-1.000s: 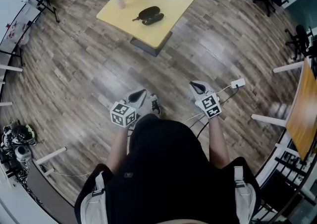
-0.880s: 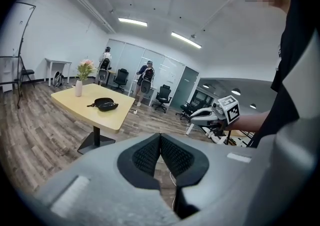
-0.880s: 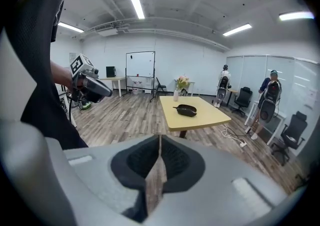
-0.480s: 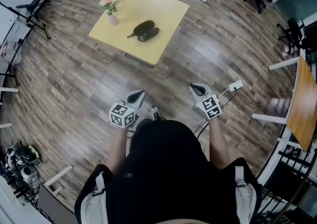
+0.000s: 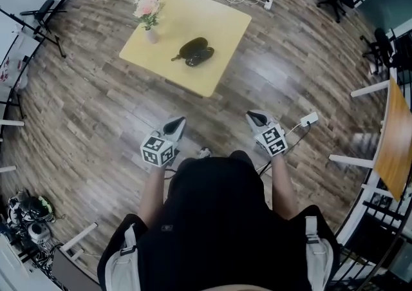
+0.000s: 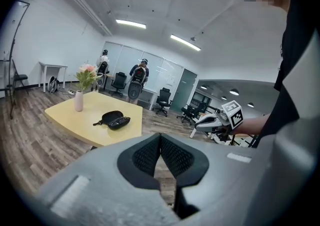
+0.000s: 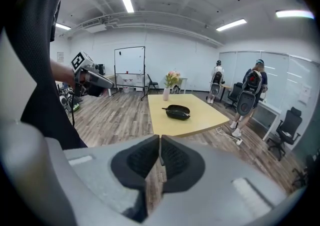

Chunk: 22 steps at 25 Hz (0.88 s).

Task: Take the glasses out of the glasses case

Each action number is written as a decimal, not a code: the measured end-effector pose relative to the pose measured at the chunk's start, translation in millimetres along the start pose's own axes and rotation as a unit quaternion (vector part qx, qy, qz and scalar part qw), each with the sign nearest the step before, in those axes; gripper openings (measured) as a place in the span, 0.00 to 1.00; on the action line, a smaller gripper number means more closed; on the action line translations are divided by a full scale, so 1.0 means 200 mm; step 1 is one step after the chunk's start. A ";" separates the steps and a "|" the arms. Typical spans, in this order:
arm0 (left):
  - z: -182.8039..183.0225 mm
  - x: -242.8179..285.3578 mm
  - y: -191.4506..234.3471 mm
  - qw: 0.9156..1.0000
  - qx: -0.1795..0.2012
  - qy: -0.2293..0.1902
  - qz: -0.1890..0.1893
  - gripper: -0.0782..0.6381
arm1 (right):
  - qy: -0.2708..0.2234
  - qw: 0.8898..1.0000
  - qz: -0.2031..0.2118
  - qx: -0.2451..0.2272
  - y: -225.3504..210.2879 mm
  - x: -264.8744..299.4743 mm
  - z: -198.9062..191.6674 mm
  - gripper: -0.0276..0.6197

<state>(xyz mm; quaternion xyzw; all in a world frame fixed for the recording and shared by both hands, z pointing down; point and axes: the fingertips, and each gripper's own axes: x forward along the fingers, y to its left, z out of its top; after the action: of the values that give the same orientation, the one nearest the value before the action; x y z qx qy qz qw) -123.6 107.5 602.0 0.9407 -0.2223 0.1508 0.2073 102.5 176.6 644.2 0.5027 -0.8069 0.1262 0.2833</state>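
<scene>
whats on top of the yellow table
On the yellow table stand a vase of pink flowers near one corner and a black glasses case toward the middle, seemingly hinged open. Whether glasses lie inside it is too dark and small to tell.

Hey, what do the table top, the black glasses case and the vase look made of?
Table: probably laminate or painted wood; flat, even pale yellow with a soft sheen, no grain showing.
Glasses case: black hard shell, plastic or leatherette; smooth, with light glinting off it.
Vase: perhaps ceramic; opaque, pale pink, matte, though too small to be sure.
</scene>
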 end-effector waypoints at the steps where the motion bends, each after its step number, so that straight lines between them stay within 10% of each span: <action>1: 0.00 -0.01 0.02 1.000 -0.003 -0.001 0.004 0.12 | -0.002 1.000 0.000 0.001 -0.01 0.02 0.01 0.07; 22: 0.33 0.45 0.28 0.997 -0.035 -0.016 0.067 0.12 | -0.015 0.996 0.077 -0.030 -0.59 0.43 0.30 0.07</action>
<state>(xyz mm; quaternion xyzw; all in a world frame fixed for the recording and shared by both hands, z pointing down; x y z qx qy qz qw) -61.7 -1.0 596.0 0.9180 -0.2936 0.1416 0.2258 158.0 30.0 636.0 0.4320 -0.8507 0.1160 0.2760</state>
